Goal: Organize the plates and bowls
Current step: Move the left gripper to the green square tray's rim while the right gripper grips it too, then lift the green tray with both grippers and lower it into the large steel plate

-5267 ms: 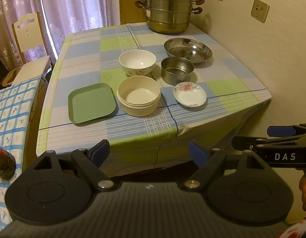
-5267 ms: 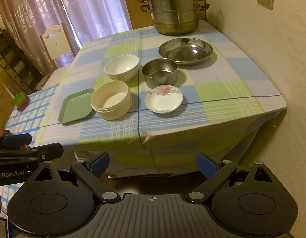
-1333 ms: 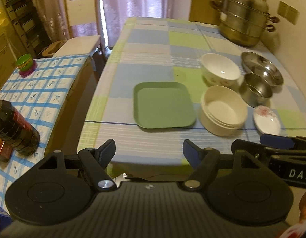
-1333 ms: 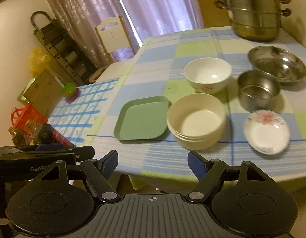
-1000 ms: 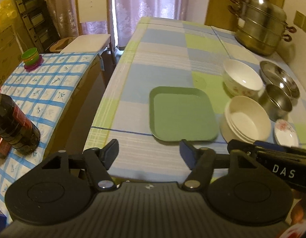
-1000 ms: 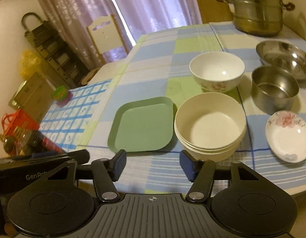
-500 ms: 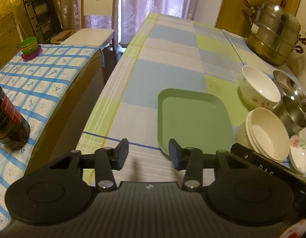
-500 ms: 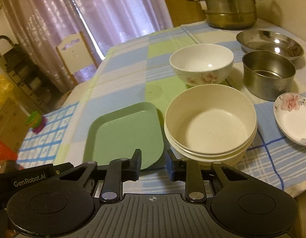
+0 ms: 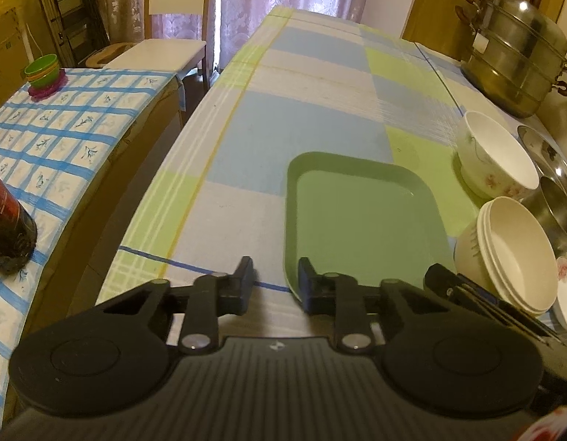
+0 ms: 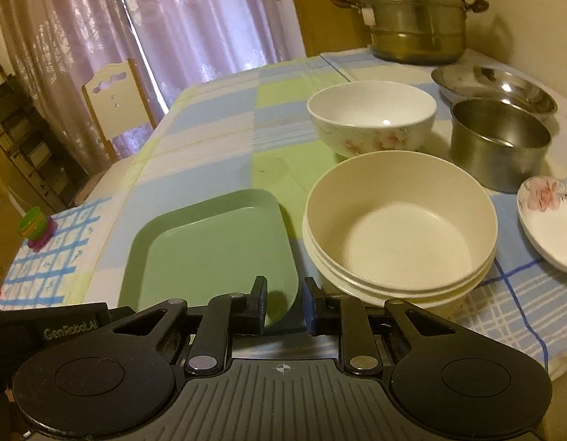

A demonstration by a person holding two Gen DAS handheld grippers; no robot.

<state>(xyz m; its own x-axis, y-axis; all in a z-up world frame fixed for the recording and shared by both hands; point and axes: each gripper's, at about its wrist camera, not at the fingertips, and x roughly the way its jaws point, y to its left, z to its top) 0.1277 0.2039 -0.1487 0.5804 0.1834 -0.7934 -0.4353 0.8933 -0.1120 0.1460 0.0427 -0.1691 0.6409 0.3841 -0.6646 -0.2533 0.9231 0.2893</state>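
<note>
A green square plate [image 9: 360,220] [image 10: 213,253] lies on the checked tablecloth near the front edge. My left gripper [image 9: 275,279] hangs at its near left corner, jaws narrowly apart, holding nothing. My right gripper [image 10: 284,303] sits at its near right corner, jaws also narrowly apart and empty. Right of the plate stands a stack of cream bowls [image 9: 515,253] [image 10: 399,228]. Behind it are a white floral bowl [image 9: 494,156] [image 10: 371,119], a steel bowl [image 10: 498,141], a steel dish [image 10: 496,88] and a small floral saucer [image 10: 551,224].
A large steel steamer pot [image 9: 515,55] [image 10: 415,14] stands at the table's far right by the wall. A side table with blue check cloth [image 9: 63,136] stands left, with a dark bottle [image 9: 8,228] and coloured cups [image 9: 43,73]. A white chair [image 10: 114,99] stands behind.
Both grippers have moved in from below the table edge to the green plate's near corners. Both pairs of jaws have narrowed from wide open to a small gap.
</note>
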